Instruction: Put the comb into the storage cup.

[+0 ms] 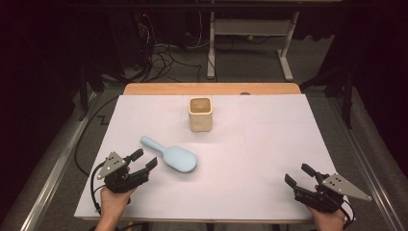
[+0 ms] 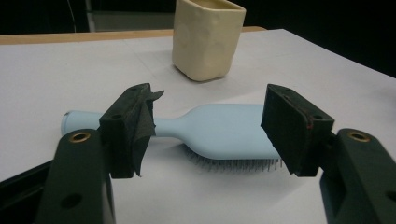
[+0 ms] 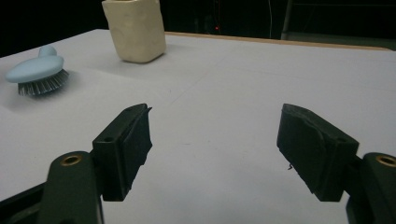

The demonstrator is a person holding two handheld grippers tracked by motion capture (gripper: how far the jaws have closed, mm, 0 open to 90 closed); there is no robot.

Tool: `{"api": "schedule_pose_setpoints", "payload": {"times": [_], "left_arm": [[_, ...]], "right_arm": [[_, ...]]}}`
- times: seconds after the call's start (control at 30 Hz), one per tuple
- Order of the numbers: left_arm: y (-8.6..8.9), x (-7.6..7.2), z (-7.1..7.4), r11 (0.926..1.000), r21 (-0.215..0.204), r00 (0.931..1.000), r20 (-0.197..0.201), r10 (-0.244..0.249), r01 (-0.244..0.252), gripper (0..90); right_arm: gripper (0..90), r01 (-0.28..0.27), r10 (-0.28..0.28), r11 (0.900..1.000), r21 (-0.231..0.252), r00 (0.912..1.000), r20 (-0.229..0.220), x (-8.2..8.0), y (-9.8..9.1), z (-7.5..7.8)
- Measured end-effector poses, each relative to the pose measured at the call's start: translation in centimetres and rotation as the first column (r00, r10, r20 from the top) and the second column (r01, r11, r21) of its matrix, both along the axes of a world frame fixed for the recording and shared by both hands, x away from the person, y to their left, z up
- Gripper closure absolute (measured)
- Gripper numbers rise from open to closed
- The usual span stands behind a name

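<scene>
The left gripper (image 1: 145, 160) is hovering near the front-left corner of the table (image 1: 269, 144), its jaws standing wide and grasping nothing, and it is pointing at the light blue hairbrush (image 1: 174, 155) lying just beyond its tips. In the left gripper view the brush (image 2: 219, 130) is sitting between the two pads but farther off, bristles down, handle running toward the left edge and the broad head nearer the table's middle.

The risk I am seeing is in the line of approach. The jaws are framing the neck and head, where the body is wide and rounded, so a closing grip may be sliding off the smooth back or tipping the brush onto its side. Coming in too low, a pad may be catching the bristles and pushing the brush across the white covering rather than lifting it. The slim handle looks like the safer place to take hold.

The right gripper (image 1: 299, 175) is resting near the front-right corner, jaws also apart and holding nothing, well away from the brush. A cream square cup (image 1: 200, 113) is standing upright toward the back edge, near the middle, apart from the brush; it is not blocking the reach, though a hard shove could be sending the brush toward it.
</scene>
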State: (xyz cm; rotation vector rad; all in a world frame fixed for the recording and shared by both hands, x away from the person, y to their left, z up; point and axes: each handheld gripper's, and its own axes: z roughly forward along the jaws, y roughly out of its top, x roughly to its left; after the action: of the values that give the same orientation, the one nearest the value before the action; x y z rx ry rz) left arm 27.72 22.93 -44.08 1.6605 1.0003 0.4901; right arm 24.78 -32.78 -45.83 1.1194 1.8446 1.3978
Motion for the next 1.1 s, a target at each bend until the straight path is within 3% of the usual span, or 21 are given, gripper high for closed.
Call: {"api": "schedule_pose_setpoints", "payload": {"times": [0.23,0.5,1.1], "left_arm": [[-0.2,0.6,0.3,0.9998,-0.020,1.0000,-0.004,0.003,-0.003,35.7],[-1.0,1.4,0.7,0.9996,0.027,1.0000,-0.008,0.003,-0.003,35.8],[-2.5,3.2,1.1,0.9992,0.023,0.9989,-0.036,-0.031,0.032,36.3]], "right_arm": [[26.4,-0.001,0.001,1.0000,0.001,1.0000,0.001,0.0,0.0,0.0],[26.4,0.001,-0.001,1.0000,0.005,1.0000,0.003,-0.1,-0.1,0.1],[26.3,0.001,-0.001,1.0000,0.007,1.0000,0.005,-0.1,-0.1,0.1]]}}
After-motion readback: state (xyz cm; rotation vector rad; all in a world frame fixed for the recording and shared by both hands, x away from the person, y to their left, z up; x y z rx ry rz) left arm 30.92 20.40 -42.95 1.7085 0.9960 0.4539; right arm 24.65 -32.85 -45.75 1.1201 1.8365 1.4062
